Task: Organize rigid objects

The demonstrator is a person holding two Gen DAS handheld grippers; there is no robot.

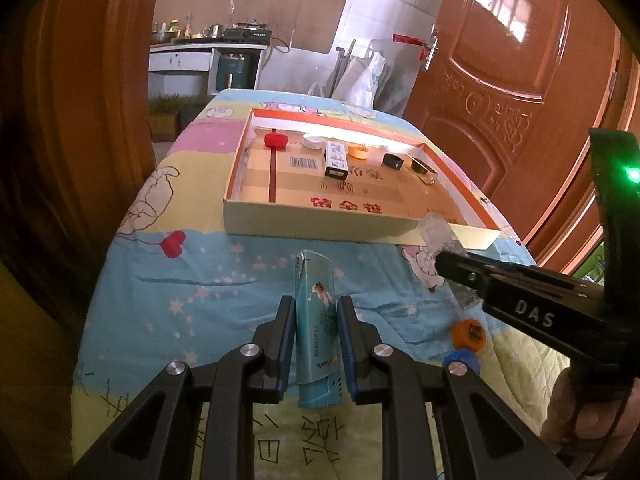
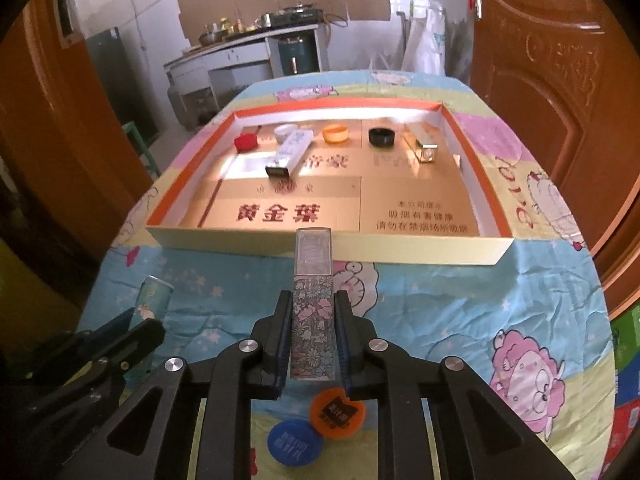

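My left gripper (image 1: 315, 312) is shut on a teal lighter (image 1: 318, 332), held lengthwise just above the cartoon-print cloth. My right gripper (image 2: 313, 304) is shut on a floral-patterned lighter (image 2: 313, 320) with a clear top, pointing at the near wall of the shallow cardboard tray (image 2: 400, 250). In the left wrist view the right gripper (image 1: 444, 264) comes in from the right, the clear lighter top (image 1: 436, 232) poking past its tip. Inside the tray lie a red cap (image 2: 245, 143), a white cap (image 2: 285, 133), a white lighter (image 2: 289, 156), an orange cap (image 2: 335, 134), a black cap (image 2: 381, 136) and a gold lighter (image 2: 421, 146).
An orange cap (image 2: 337, 414) and a blue cap (image 2: 289, 442) lie on the cloth under my right gripper. The cloth-covered table (image 2: 460, 320) drops off on both sides. A brown door (image 1: 500, 80) stands to the right, a kitchen counter (image 1: 200, 46) behind.
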